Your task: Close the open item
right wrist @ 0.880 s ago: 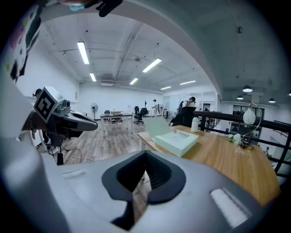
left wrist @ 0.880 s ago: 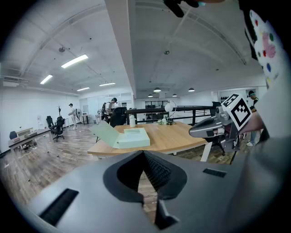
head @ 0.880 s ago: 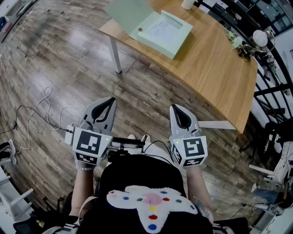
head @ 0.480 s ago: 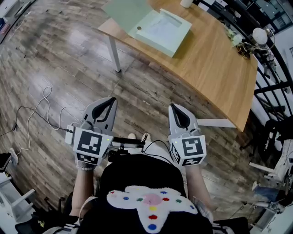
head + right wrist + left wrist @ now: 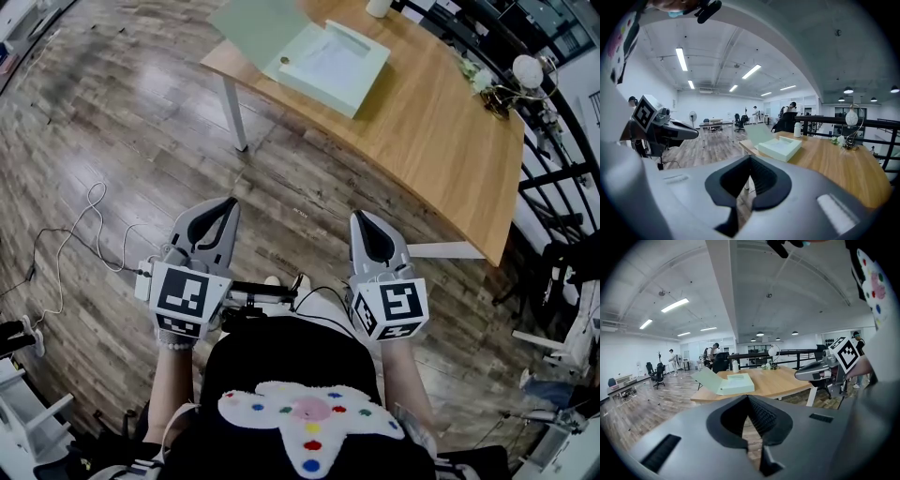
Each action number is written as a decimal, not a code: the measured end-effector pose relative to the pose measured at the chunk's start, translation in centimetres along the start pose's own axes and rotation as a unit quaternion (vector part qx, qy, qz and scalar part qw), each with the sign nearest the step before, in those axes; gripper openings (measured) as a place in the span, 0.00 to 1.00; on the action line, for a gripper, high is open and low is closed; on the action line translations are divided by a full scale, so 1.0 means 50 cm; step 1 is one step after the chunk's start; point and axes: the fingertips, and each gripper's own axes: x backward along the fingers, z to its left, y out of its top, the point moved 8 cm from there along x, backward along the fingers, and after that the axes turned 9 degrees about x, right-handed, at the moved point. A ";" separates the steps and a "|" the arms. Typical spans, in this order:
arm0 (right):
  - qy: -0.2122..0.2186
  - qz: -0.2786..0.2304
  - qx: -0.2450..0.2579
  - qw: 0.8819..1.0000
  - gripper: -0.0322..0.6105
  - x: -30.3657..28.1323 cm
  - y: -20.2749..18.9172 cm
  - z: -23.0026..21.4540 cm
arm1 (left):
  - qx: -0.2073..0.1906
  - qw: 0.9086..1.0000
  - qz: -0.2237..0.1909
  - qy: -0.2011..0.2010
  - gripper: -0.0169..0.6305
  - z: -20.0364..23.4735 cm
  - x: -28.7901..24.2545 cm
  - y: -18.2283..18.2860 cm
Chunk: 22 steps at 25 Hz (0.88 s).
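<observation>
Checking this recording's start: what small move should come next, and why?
Probably step toward the table and bring the grippers forward: the green box lies open, lid folded back, while the left gripper and right gripper, both shut and empty, hang well short of it.

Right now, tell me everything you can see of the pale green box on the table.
The box is shallow, squarish and pale green, and looks like cardboard. It lies flat on the wooden table near one corner. It is open: its lid, a flat panel of the same green, is hinged along one side and leans back, tilted outward toward the table's edge. The inside looks paler, with a raised rim around it. Only the table touches it.
</observation>
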 end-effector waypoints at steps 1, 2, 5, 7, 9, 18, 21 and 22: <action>-0.003 -0.002 -0.001 1.000 0.06 0.001 0.002 0.002 | -0.001 1.000 -0.002 -0.001 0.04 0.002 0.004 0.000; -0.005 -0.005 -0.002 1.000 0.06 0.002 0.003 0.004 | -0.002 1.000 -0.003 -0.002 0.04 0.004 0.008 0.000; -0.012 -0.014 -0.004 1.000 0.06 0.004 0.009 0.012 | -0.006 1.000 -0.007 -0.004 0.04 0.012 0.019 -0.002; -0.019 -0.018 -0.004 1.000 0.06 0.006 0.013 0.020 | -0.008 1.000 -0.010 -0.008 0.04 0.018 0.025 -0.003; -0.024 -0.020 -0.005 0.999 0.06 0.010 0.016 0.029 | -0.011 1.000 -0.011 -0.014 0.04 0.022 0.033 -0.003; -0.035 -0.021 -0.006 0.999 0.06 0.038 0.006 0.055 | -0.014 1.000 -0.021 -0.016 0.04 0.020 0.061 -0.013; -0.035 -0.020 -0.003 0.999 0.06 0.040 0.001 0.050 | -0.016 1.000 -0.024 -0.012 0.04 0.020 0.058 -0.013; -0.035 -0.020 -0.003 0.999 0.06 0.039 0.000 0.047 | -0.015 1.000 -0.024 -0.011 0.04 0.020 0.055 -0.012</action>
